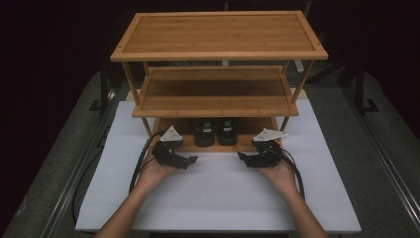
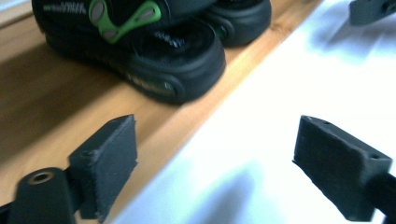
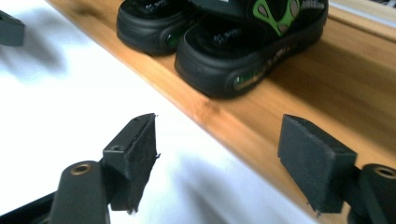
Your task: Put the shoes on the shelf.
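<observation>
Here both grippers are seen empty. The left gripper (image 1: 190, 159) is held with jaws spread wide, nothing between them, and the right gripper (image 1: 243, 157) likewise stands open and touches nothing. Both are held over the white mat (image 1: 218, 198), just in front of the bamboo rack (image 1: 218, 52), 1 at each side of its lowest shelf (image 1: 185, 145). On that shelf, near its front edge, the 2 black sandals (image 1: 216, 132) are set side by side, toes toward the person, their green strap trim visible in the gripper views. The placing step appears finished, with the pair released. Judged from this, the next move calls only for both hands to be drawn back clear of the rack without brushing the sandals.
</observation>
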The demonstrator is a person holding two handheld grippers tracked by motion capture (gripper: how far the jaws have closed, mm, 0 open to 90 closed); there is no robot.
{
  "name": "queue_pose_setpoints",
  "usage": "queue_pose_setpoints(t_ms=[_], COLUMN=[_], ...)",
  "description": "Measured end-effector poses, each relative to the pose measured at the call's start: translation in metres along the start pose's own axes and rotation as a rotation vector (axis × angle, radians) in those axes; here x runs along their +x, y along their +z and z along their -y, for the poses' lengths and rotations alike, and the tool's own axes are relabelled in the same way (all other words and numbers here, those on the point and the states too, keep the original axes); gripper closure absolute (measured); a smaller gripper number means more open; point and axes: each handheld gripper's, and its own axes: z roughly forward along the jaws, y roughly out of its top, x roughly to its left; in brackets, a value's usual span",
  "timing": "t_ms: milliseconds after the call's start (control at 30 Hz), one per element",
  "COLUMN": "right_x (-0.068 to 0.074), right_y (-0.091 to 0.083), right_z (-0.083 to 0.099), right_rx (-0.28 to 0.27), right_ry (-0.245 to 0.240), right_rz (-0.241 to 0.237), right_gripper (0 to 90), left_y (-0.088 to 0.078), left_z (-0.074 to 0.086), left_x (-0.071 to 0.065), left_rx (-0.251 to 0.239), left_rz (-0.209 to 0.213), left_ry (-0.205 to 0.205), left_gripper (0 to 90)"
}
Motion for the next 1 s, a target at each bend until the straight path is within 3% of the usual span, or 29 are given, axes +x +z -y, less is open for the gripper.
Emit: queue_pose_setpoints(t_ms=[233,500,633,800,1000], right_x=[-0.008,-0.014,-0.014,-0.014,-0.020], right_y=[-0.025,-0.052,-0.063,-0.074,-0.091], right_z=[0.017,0.041,0.051,0.069,0.091], right_rx=[0.004,-0.009,-0.007,0.024,0.061], right_ry=[0.026,0.049,0.048,0.041,0.072], right_rz=[0.013,0.017,0.046,0.083,0.103], right_gripper=[19.8,13.7,9.5,2.5,2.3], left_y=[-0.017,-0.044,-0.056,-0.069,-0.080], left_z=[0.023,0.051,0.066,0.088,0.104], left_x=[-0.008,-0.009,-0.011,-0.012,-0.012], left_rx=[0.050,0.055,0.047,0.062,0.067], left_rz=[-0.013,-0.048,-0.066,-0.092,-0.105], left_ry=[-0.001,-0.010,-0.015,-0.032,-0.060], left_gripper=[2.5,0.6,0.5,0.5,0.5])
